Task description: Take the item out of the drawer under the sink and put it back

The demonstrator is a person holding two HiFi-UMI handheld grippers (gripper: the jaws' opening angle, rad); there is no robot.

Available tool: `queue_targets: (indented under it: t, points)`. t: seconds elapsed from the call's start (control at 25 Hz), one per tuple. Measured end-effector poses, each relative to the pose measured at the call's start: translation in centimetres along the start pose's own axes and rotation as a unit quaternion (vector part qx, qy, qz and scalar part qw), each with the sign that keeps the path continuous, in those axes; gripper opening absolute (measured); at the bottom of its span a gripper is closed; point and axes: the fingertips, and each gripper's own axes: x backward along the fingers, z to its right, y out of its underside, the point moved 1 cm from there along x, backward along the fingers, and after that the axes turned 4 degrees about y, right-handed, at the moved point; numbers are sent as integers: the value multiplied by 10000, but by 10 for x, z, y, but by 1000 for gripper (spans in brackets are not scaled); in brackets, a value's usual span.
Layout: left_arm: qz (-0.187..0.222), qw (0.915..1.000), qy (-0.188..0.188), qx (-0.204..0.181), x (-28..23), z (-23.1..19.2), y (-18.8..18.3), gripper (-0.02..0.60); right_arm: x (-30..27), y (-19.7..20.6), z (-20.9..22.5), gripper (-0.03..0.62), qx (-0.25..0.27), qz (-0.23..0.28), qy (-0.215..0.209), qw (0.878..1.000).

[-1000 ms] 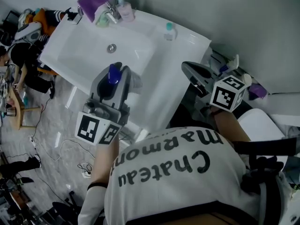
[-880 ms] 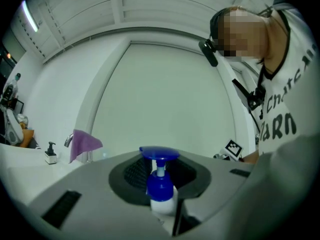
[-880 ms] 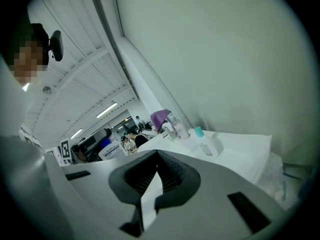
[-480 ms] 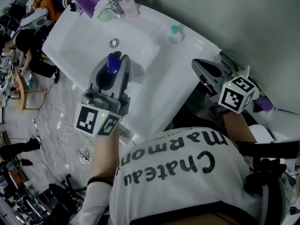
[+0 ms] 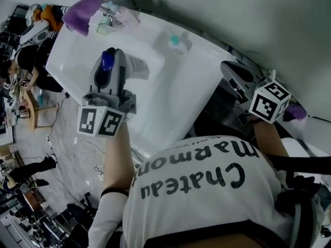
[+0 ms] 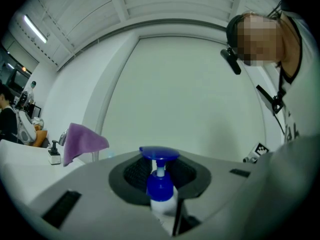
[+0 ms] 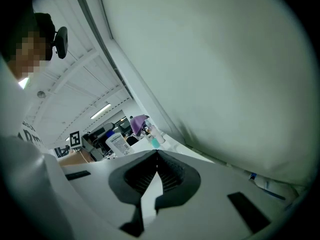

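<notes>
A white pump bottle with a blue pump head [image 5: 107,61] is clamped between the jaws of my left gripper [image 5: 114,56], held in the air over the white sink [image 5: 72,50]. The left gripper view shows the blue pump [image 6: 160,184] standing up between the pads, with the left gripper [image 6: 160,176] shut on the bottle. My right gripper [image 5: 228,67] hangs at the right of the sink counter, close to the wall. In its own view the right gripper [image 7: 157,155] has its pads meeting, nothing between them. The drawer under the sink is hidden.
A purple cloth [image 5: 81,12] hangs on the faucet [image 5: 106,9] at the sink's back. A small teal-capped bottle [image 5: 176,41] and a pink bottle [image 5: 126,17] stand on the counter. People and clutter fill the floor at the far left [image 5: 20,61].
My left gripper has carried the pump bottle up and leftward over the basin. The right gripper has drifted slightly right, still shut.
</notes>
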Motion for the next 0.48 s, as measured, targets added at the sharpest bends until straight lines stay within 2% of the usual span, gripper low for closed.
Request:
queue_targets:
  t: [0.24, 0.48]
  points:
    - [-126, 9998, -92, -131, -50, -5, -6, 82, 16, -33, 35, 11, 8, 32, 183, 9998]
    - [-322, 9989, -214, -269, -81, -32, -3, 81, 17, -44, 50, 11, -142, 94, 402, 9990]
